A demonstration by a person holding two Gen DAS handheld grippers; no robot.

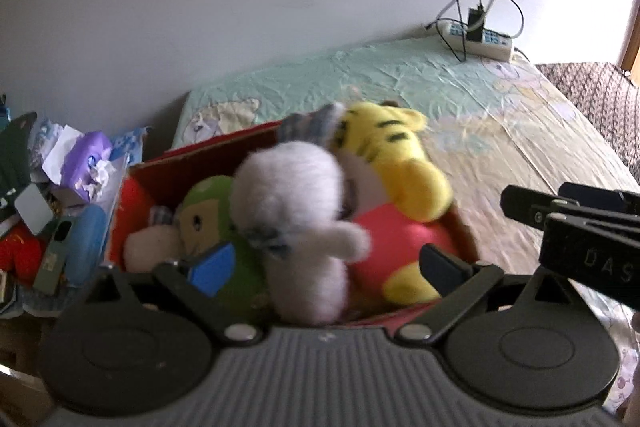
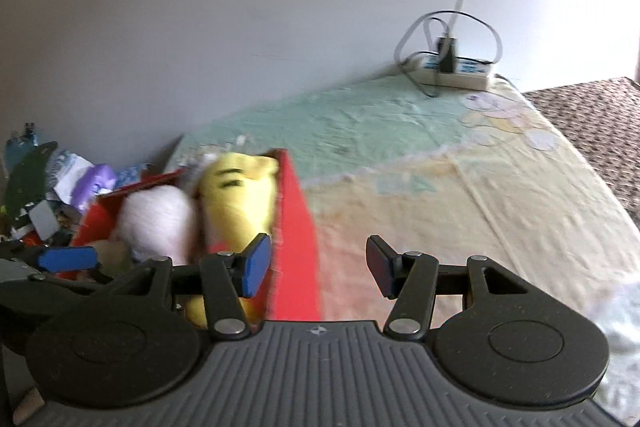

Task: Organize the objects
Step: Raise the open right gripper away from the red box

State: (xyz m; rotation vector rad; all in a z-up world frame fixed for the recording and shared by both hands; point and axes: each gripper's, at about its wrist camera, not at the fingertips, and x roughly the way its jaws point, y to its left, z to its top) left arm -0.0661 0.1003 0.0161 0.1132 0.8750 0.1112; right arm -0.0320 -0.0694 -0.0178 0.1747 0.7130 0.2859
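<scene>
A red cardboard box [image 1: 224, 141] stands on the bed, full of plush toys. A white-grey plush [image 1: 296, 187] sits blurred on top, between the spread fingers of my left gripper [image 1: 326, 267], which is open and not touching it. Beside it lie a green plush [image 1: 210, 203] and a yellow tiger plush [image 1: 396, 155] with a red body. In the right wrist view my right gripper [image 2: 318, 267] is open and holds nothing. It hangs over the red box's right wall [image 2: 296, 227], with the white plush [image 2: 156, 223] and the yellow tiger [image 2: 240, 199] to its left. The right gripper's body [image 1: 580, 227] shows at the right edge of the left wrist view.
The box rests on a green and yellow printed sheet [image 1: 420, 79]. A white power strip with tangled cables [image 1: 480, 39] lies at the far corner by the wall. A cluttered pile of bags and papers [image 1: 80, 163] sits left of the box. A brown woven blanket [image 2: 592, 111] lies at far right.
</scene>
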